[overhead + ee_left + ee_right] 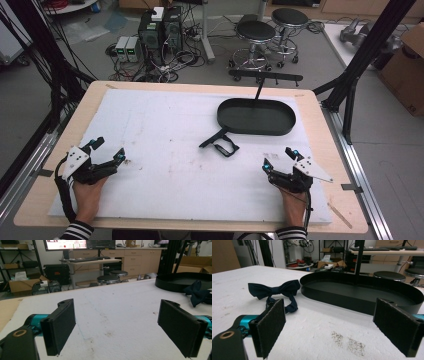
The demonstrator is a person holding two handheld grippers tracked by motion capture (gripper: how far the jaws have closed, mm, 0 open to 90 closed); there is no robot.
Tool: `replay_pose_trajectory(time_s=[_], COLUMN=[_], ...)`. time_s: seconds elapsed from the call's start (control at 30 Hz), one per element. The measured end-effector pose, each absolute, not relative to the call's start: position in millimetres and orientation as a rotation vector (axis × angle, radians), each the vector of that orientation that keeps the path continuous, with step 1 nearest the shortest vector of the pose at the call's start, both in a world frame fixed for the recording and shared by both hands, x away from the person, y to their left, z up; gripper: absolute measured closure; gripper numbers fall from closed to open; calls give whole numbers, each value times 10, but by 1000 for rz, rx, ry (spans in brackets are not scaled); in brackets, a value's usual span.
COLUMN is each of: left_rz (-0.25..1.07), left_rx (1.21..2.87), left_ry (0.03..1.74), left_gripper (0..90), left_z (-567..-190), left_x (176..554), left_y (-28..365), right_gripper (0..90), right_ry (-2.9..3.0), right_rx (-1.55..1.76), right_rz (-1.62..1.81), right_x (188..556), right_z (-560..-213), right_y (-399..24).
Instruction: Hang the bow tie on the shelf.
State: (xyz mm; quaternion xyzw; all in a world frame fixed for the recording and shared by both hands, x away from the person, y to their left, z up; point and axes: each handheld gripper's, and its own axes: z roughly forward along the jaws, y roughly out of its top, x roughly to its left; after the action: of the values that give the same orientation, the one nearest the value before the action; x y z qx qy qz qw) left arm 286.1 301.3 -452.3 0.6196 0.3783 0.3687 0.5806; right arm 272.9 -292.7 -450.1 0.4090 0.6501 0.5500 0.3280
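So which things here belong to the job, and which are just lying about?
Job:
- bow tie, on the white pad beside the tray
- black oval tray, nothing in it
- left gripper and right gripper, both open and holding nothing

Lying about:
- stools
- computer boxes and cables on the floor
- cardboard box

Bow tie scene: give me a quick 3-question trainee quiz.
1. True or false: the bow tie lies inside the black oval tray.
2. Which gripper is nearer the bow tie in the high view: A left gripper, B right gripper?
3. Fill in: both grippers' jaws stand ____.

Key: 1 false, it lies on the white table cover beside the tray. 2 B. 3 open, with nothing between them.
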Motion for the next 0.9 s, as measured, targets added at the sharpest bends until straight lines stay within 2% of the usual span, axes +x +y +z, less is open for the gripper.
replay_pose_trajectory(time_s=[0.9], left_rz=[864], left_rx=[1445], left_ry=[887], left_gripper=[150], left_z=[-4524], left_x=[2859], left_y=[3012], right_gripper=[100], right_ry=[1712], right_rx=[1043], right_rz=[1389], right_x=[2721], right_z=[-4498], right_y=[-2881])
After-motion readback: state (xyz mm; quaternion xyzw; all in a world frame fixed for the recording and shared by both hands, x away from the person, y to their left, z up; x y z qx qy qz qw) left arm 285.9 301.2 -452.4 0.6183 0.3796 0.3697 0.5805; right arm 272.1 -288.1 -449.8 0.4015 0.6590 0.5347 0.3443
